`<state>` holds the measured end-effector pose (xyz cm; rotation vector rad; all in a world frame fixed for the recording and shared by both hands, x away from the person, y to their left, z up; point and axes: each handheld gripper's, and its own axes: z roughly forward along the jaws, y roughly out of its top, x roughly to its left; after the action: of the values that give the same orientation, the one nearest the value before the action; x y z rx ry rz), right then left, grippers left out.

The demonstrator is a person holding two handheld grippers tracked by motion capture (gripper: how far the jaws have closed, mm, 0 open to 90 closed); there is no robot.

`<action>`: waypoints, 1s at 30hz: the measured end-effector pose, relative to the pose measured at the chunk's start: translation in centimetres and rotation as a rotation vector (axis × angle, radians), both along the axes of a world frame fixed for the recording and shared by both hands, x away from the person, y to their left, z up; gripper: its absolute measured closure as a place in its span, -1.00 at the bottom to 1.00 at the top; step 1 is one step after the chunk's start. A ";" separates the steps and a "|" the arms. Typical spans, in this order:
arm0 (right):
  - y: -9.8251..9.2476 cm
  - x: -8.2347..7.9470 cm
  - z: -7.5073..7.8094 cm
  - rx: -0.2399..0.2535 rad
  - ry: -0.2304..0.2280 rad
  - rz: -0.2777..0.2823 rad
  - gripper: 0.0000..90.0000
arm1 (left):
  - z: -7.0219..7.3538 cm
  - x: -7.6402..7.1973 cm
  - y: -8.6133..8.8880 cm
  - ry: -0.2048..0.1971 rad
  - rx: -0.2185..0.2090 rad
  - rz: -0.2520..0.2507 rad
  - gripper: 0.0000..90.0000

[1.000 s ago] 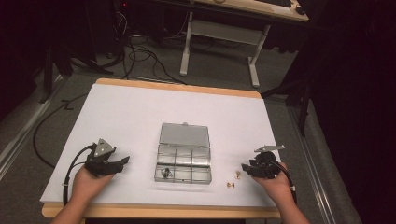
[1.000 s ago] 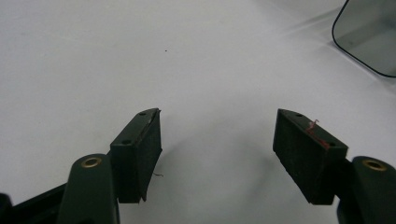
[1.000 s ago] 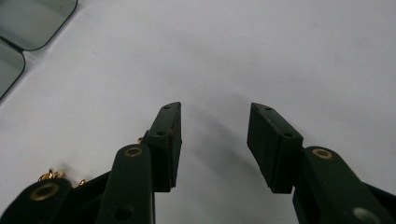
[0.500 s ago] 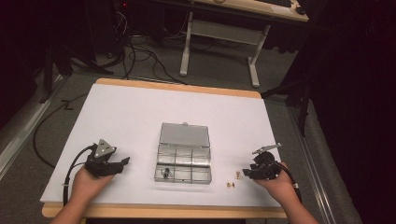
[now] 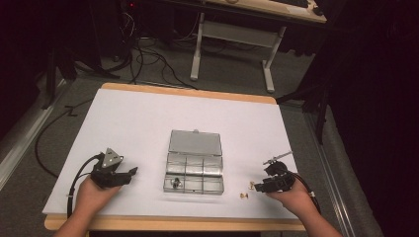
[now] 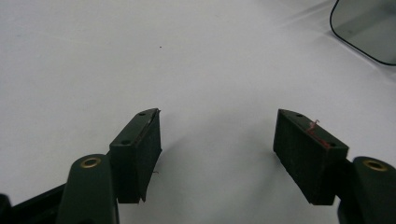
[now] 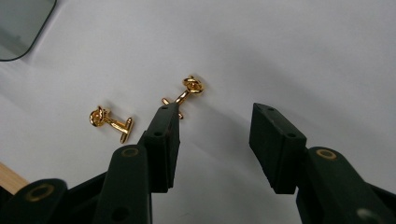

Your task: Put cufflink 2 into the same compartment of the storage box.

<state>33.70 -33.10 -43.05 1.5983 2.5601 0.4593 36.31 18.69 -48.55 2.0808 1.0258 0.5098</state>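
Two gold cufflinks lie on the white table near its front right. In the right gripper view one cufflink [image 7: 109,121] lies left of the jaws, and the other cufflink [image 7: 189,89] sits just past the left jaw's tip, partly hidden by it. My right gripper [image 7: 215,112] is open; its jaws have just been opening, with nothing between them. From above, the right gripper [image 5: 254,186] points left at the cufflinks [image 5: 243,195]. My left gripper [image 5: 131,172] rests at the front left, and its own view shows the left gripper [image 6: 217,116] open over bare table.
A clear plastic compartment box [image 5: 193,168] stands mid-table with its lid laid open toward the far side; a small dark item [image 5: 175,185] sits in its front left cell. A corner of the box [image 6: 369,28] shows in the left gripper view. The table's wooden front edge [image 5: 173,223] is near both hands.
The right gripper has dipped slightly lower toward the table beside the cufflinks. The left hand and the box have stayed put.
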 end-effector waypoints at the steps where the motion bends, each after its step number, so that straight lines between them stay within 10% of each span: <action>1: 0.2 0.1 -0.1 0.002 0.017 0.001 0.19 | 0.0 0.0 0.0 -0.003 0.003 -0.002 -0.28; 30: 3.3 2.3 -0.8 -0.060 0.075 0.036 0.69 | 0.0 0.0 -0.1 0.002 0.013 0.000 -0.25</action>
<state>35.99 -29.79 -43.82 1.5812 2.6338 0.3289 36.33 18.61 -48.58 2.0934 1.0264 0.5163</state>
